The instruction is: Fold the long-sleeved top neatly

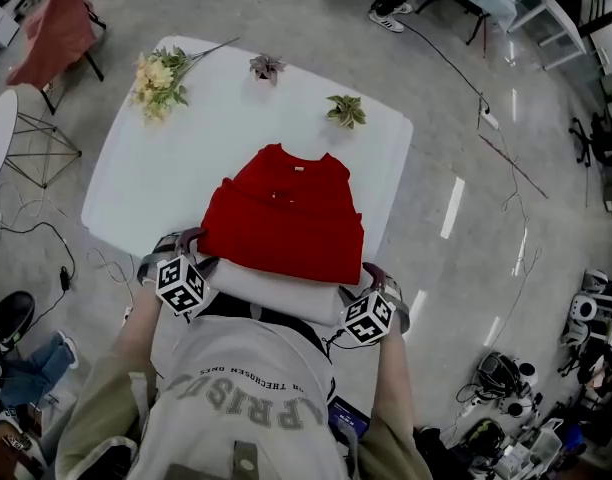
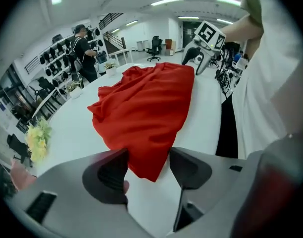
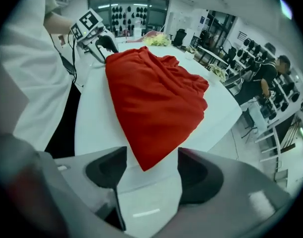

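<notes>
Seen in the head view, the red long-sleeved cloth top (image 1: 286,218) lies folded in the middle of the frame, on the near half of the white rounded table (image 1: 146,178). The person's forearms reach up from the bottom edge, one on each side of the garment. Both tools point steeply down at its near corners. The left gripper (image 1: 186,243) has its jaws well apart, with a red corner between them that they do not pinch. The right gripper (image 1: 378,280) is likewise wide open, with the opposite corner's tip loose in its gap.
</notes>
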The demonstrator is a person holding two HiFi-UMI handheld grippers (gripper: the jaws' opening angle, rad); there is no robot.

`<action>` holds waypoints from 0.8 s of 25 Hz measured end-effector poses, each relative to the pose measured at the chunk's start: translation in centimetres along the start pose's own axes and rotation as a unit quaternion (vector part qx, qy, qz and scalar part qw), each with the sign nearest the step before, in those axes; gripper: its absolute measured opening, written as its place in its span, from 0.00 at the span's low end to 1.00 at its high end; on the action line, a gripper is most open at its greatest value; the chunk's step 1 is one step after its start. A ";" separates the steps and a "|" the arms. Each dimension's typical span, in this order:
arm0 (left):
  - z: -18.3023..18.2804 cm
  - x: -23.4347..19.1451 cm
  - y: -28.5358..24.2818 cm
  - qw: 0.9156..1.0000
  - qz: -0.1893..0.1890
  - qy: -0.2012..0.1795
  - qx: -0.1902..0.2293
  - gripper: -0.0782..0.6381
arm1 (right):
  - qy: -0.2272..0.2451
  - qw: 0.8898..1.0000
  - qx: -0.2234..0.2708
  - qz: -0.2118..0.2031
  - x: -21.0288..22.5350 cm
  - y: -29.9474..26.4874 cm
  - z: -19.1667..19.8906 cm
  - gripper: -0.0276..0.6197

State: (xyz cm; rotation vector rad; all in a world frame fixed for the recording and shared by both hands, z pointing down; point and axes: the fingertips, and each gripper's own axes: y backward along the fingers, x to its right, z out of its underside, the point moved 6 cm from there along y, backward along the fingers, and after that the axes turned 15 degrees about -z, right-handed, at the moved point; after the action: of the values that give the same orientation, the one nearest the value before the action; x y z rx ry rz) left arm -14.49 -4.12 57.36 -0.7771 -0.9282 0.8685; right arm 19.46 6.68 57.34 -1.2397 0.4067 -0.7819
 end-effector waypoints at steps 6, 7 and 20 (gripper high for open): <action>-0.1 -0.3 0.5 0.999 -0.013 -0.031 0.016 0.17 | -0.003 1.000 0.020 -0.018 0.3 0.7 -0.1 0.15; -0.1 -0.3 1.1 0.999 -0.001 -0.027 0.017 0.16 | -0.001 0.999 0.025 -0.027 0.1 1.1 -0.2 0.11; 1.0 0.4 8.8 0.989 0.111 0.099 0.017 0.15 | -0.019 0.985 0.061 -0.159 -1.5 7.9 -0.7 0.09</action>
State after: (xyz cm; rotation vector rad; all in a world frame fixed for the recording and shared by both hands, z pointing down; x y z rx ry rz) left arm -17.79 0.23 50.37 -0.9316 -0.6578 0.9778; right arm 20.44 8.22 49.47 -1.2171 0.1263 -1.0374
